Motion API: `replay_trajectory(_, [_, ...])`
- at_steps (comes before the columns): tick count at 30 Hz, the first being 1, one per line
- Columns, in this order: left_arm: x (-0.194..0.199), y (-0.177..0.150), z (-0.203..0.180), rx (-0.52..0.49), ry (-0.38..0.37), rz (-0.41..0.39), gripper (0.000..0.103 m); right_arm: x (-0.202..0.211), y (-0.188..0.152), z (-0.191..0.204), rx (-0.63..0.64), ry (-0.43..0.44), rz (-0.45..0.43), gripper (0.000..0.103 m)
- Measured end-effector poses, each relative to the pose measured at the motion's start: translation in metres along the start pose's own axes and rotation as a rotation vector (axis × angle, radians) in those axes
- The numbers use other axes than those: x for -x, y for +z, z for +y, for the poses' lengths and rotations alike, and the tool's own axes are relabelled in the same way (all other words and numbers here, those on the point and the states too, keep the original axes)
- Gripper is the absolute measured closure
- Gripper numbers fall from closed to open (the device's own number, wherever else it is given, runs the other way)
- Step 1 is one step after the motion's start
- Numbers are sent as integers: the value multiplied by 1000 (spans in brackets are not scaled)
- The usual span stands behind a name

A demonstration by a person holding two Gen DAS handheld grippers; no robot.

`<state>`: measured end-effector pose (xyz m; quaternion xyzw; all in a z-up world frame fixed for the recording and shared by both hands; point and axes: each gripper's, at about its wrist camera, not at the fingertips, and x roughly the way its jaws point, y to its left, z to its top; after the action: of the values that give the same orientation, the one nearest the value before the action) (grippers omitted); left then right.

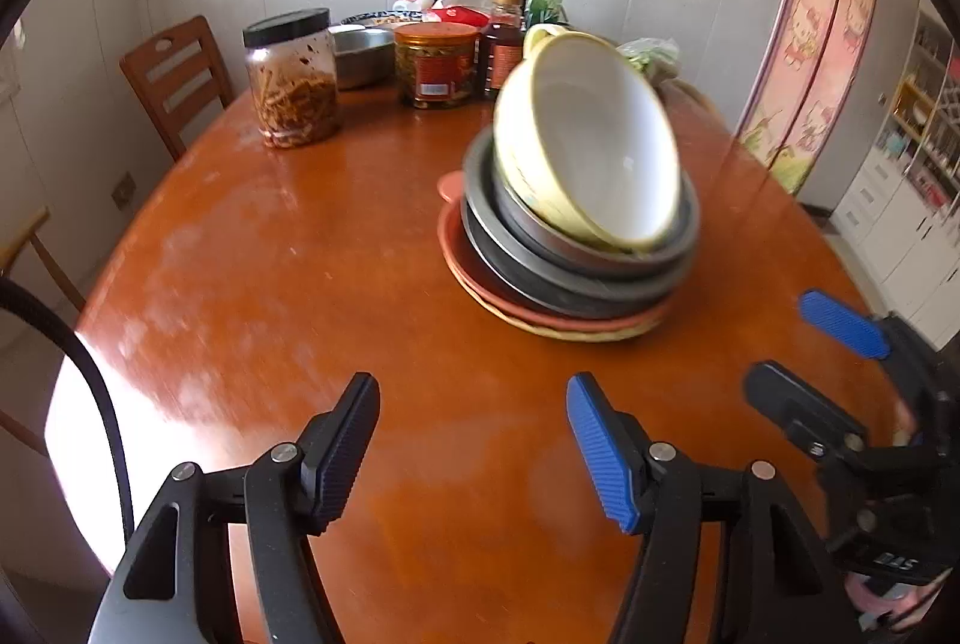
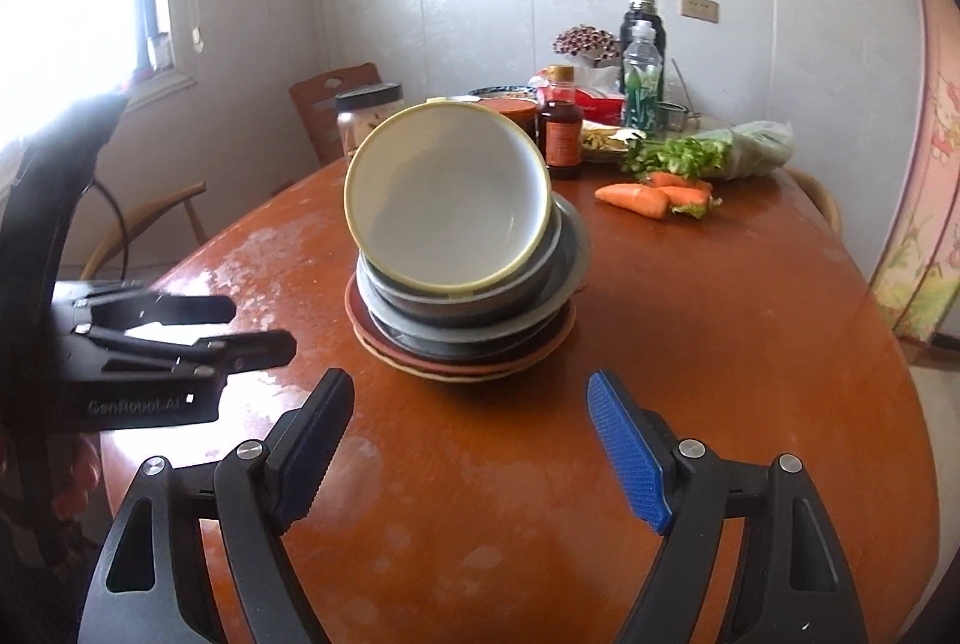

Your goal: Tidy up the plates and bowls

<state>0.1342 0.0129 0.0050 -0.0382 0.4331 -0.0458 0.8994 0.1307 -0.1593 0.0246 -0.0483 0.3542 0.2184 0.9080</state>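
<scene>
From the left wrist camera, the left tool point(image 1: 474, 446) hangs over the glossy orange-brown wooden tabletop point(image 1: 270, 284), its black and blue pads spread apart with nothing between them, only bare wood below. Ahead and a little to the right sits the stack: a cream-yellow ceramic bowl with a white inside point(image 1: 591, 140) tipped steeply on its side, mouth turned toward the camera, leaning in the grey metal dishes point(image 1: 576, 272), which rest on a terracotta-red plate point(image 1: 474, 272) with a pale yellow plate edge peeking out underneath. At the right edge the right tool point(image 1: 804, 356) shows, released too, clear of the stack. Farther back stand a black-lidded clear plastic jar of brown strips point(image 1: 294, 86), an orange-lidded jar point(image 1: 435, 65) and a dark sauce bottle point(image 1: 503, 44). Switching to the right wrist camera: the right tool point(image 2: 468, 452) is open and empty, low over the tabletop point(image 2: 720, 344), with the stack straight ahead and well apart from its pads. The cream bowl point(image 2: 450, 206) tilts toward the lens, its rim resting in the grey dishes point(image 2: 468, 308) atop the red plate point(image 2: 372, 338). To the left, the left tool point(image 2: 258, 326) points in toward the stack, not touching it. Behind on the right lie orange carrots point(image 2: 654, 197) and a bunch of leafy greens point(image 2: 708, 155).
</scene>
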Motion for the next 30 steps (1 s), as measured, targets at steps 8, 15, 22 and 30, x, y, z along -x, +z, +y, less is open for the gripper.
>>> replay_trajectory(8, [12,-36,-12,10,42,-22,33,14,-31,-2,-74,-57,8,19])
replay_trajectory(15, [22,-67,-20,21,88,-59,28,30,-60,0,-96,-75,-11,17])
replay_trajectory(22, [29,-86,-28,17,122,-83,27,42,-78,3,-97,-65,-34,17])
replay_trajectory(30, [33,-106,-41,-7,124,-78,26,49,-93,12,-85,-68,-39,17])
